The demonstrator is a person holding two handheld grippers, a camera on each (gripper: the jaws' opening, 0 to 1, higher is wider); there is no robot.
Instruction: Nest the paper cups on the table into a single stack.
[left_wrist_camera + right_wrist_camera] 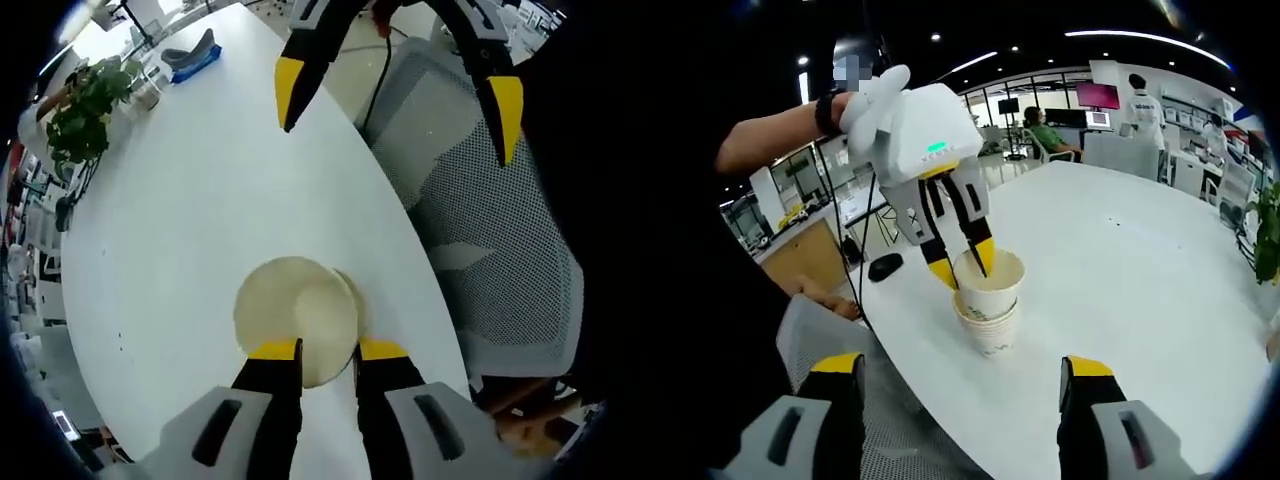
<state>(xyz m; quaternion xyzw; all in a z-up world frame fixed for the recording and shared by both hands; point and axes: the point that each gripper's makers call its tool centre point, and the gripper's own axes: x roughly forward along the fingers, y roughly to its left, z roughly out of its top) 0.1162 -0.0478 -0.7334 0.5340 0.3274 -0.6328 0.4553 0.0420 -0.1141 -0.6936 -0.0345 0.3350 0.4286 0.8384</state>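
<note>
Jaws of the left gripper point(962, 264) pinch the rim of the top paper cup point(988, 283), seated in the stack point(987, 325) near the surface point(1120, 270) edge. Right gripper point(962, 372) jaws hang apart. Best to press straight down, then release gently.

the left gripper point(328, 349) looks straight down into a paper cup point(296, 318) on the white table point(190, 220), its yellow tips pinching the cup's near rim. the right gripper point(400, 95) hangs spread wide above. a mesh chair point(480, 230) stands beside the table, a plant point(85, 115) at the far end.
</note>
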